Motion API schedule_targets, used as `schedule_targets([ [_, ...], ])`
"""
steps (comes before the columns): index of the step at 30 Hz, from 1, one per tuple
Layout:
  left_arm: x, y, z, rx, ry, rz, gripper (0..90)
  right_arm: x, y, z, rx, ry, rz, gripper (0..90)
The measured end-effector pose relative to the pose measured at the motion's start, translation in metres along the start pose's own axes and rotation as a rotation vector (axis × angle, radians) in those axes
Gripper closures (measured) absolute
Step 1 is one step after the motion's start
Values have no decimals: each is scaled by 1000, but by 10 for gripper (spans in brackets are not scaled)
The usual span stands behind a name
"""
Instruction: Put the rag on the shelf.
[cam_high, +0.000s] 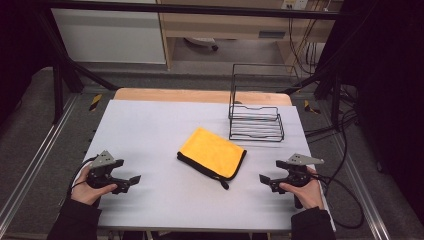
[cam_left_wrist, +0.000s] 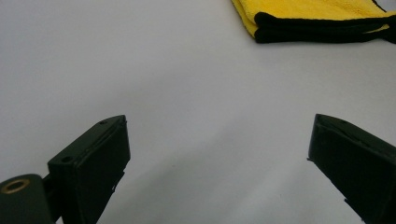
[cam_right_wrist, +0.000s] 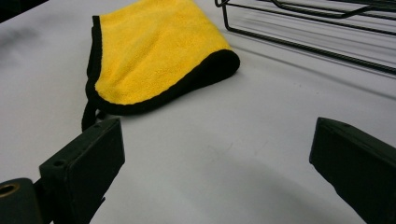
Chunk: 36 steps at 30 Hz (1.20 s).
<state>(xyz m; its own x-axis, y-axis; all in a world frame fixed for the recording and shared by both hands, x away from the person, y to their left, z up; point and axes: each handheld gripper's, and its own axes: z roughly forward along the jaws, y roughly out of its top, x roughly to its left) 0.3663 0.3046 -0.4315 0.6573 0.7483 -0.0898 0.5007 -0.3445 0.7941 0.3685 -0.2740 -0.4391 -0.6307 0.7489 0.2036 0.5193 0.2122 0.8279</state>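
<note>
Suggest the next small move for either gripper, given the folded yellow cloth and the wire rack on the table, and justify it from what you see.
Probably slide the right gripper forward toward the near black-edged corner of the folded yellow cloth. Both grippers rest open on the table, apart from the cloth, the left gripper too. The cloth lies flat between them, with the wire rack beyond it.

On the white table: 1 folded yellow cloth, 1 black wire rack beyond it, and 2 handheld grippers.
</note>
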Motion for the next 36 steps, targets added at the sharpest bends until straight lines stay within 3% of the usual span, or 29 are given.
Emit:
schedule_targets([
  [15,0,-1,-1,-4,3,1,56,13,5,7,16,-4,-47,53],
  [27,0,-1,0,4,7,7,57,43,15,28,38,28,-113,78],
  [36,0,-1,-1,1,10,8,57,69,24,50,93,51,-178,107],
])
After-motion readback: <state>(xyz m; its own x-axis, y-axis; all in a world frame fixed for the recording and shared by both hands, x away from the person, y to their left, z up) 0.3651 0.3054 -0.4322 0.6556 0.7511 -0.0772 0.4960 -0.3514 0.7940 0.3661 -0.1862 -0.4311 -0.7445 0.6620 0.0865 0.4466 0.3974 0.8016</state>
